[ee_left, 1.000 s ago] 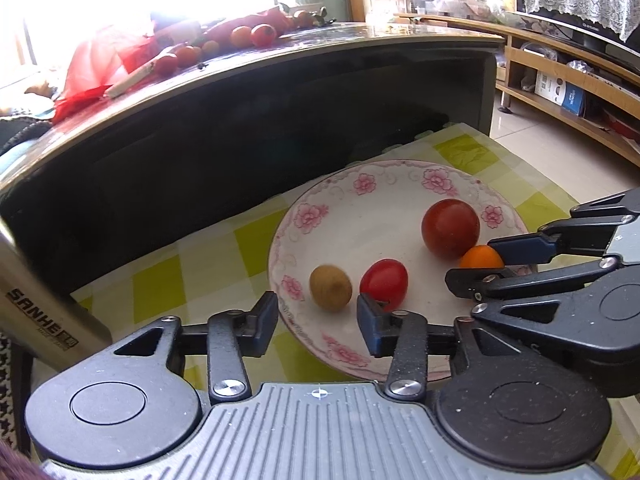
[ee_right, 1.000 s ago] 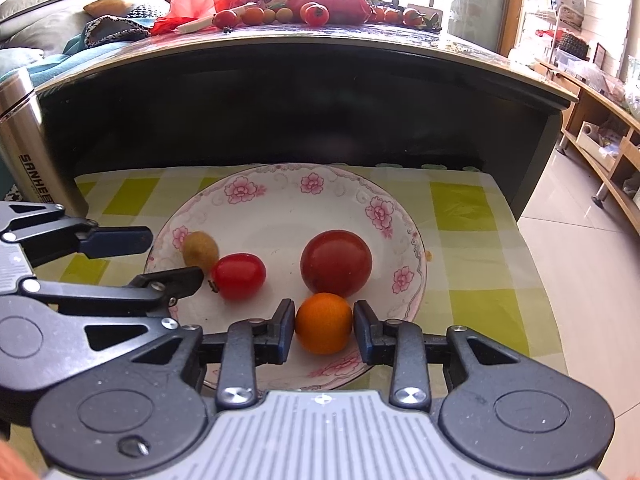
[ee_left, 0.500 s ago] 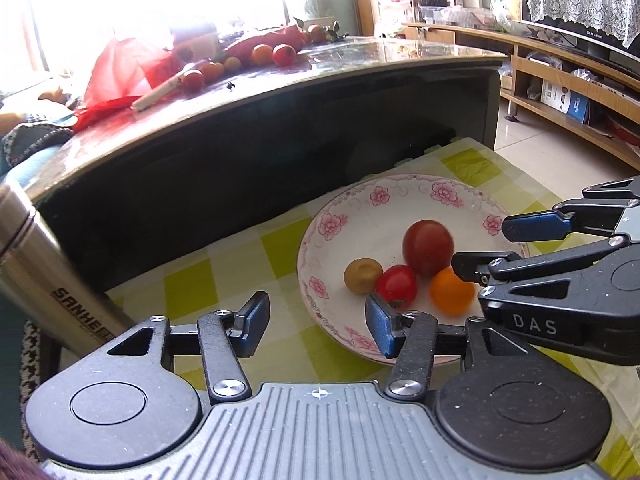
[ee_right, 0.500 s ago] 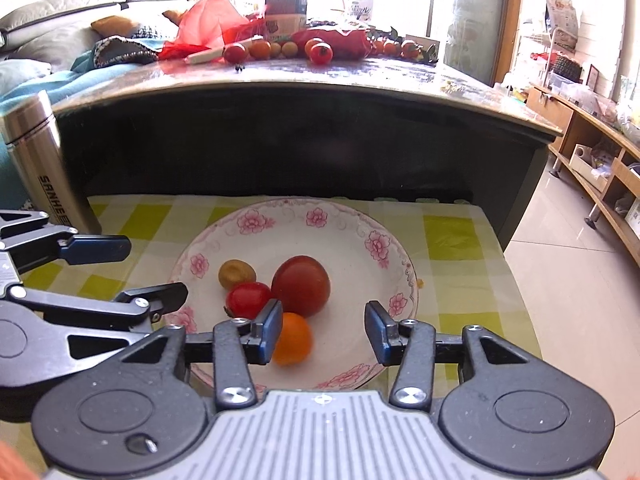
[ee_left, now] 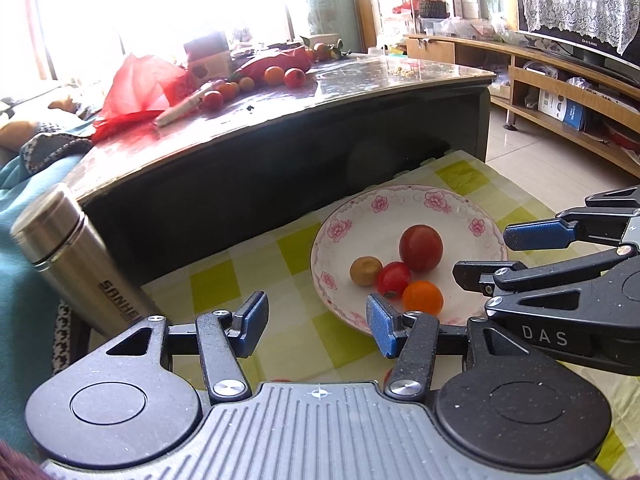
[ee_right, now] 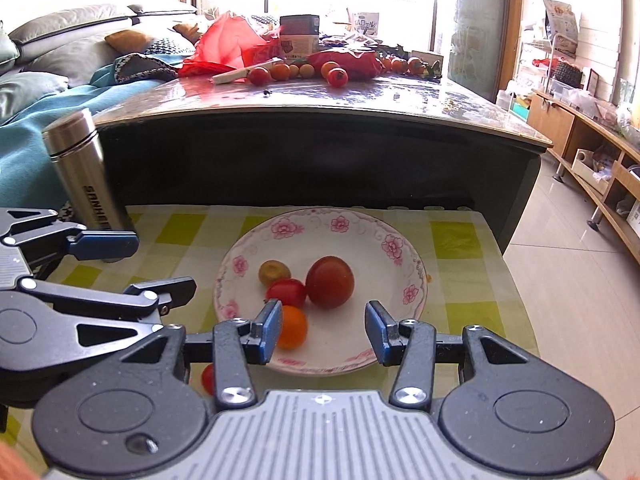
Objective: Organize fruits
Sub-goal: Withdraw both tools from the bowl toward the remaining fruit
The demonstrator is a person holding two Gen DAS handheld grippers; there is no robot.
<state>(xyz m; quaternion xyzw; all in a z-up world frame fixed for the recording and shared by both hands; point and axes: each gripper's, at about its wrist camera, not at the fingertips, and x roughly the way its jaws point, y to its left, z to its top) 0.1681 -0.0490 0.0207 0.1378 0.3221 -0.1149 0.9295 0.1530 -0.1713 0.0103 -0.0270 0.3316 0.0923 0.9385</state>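
A white plate with pink flowers (ee_right: 360, 224) (ee_left: 400, 196) sits on the green-checked cloth. It holds a large red tomato (ee_right: 330, 281) (ee_left: 421, 242), a small red tomato (ee_right: 286, 292) (ee_left: 394, 279), a brown fruit (ee_right: 273, 272) (ee_left: 365, 271) and an orange (ee_right: 292, 332) (ee_left: 423, 298). My right gripper (ee_right: 324, 332) hovers open over the plate's near rim, with the orange just inside its left finger and untouched. My left gripper (ee_left: 318, 324) is open and holds nothing, left of the plate's near edge. A small red fruit (ee_right: 208, 378) lies on the cloth, half hidden under the right gripper.
A steel flask (ee_left: 80, 260) (ee_right: 86, 172) stands at the cloth's left back corner. Behind rises a dark coffee table (ee_right: 320, 112) with a red bag (ee_right: 224, 46) and several fruits on top. Tiled floor (ee_right: 560, 280) and a wooden bench lie to the right.
The right gripper let go of the orange, widened and drew back. Both grippers rose and pulled away from the plate. The orange now rests by the small tomato.
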